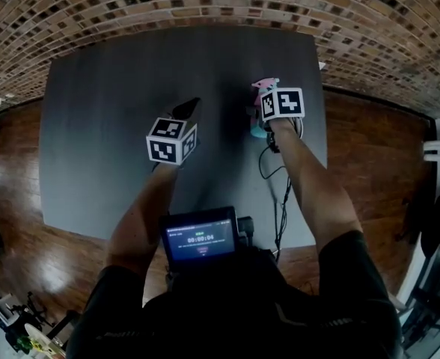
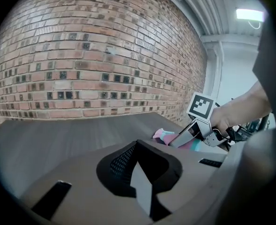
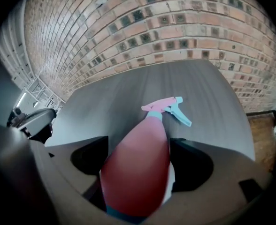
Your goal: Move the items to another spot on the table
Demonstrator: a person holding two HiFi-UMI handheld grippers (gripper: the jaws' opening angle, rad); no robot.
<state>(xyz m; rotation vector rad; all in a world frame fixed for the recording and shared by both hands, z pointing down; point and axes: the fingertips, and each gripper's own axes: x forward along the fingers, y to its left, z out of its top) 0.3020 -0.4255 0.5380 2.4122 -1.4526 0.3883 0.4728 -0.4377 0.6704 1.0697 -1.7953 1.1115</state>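
Note:
A pink spray bottle (image 3: 138, 168) with a teal trigger and base lies on the dark grey table (image 1: 108, 126), its nozzle pointing to the far edge. My right gripper (image 1: 263, 114) has its jaws on both sides of the bottle's body, shut on it. In the head view only the bottle's pink head (image 1: 265, 87) and a bit of teal show past the marker cube. My left gripper (image 1: 188, 109) hovers over the table's middle, shut and empty, a hand's width left of the bottle. From the left gripper view the bottle (image 2: 164, 136) and the right gripper (image 2: 189, 134) show at right.
A black cable (image 1: 276, 170) trails from the right gripper over the table's near right part and off the front edge. A brick wall (image 2: 81, 55) stands behind the far edge. Wooden floor (image 1: 370, 140) surrounds the table.

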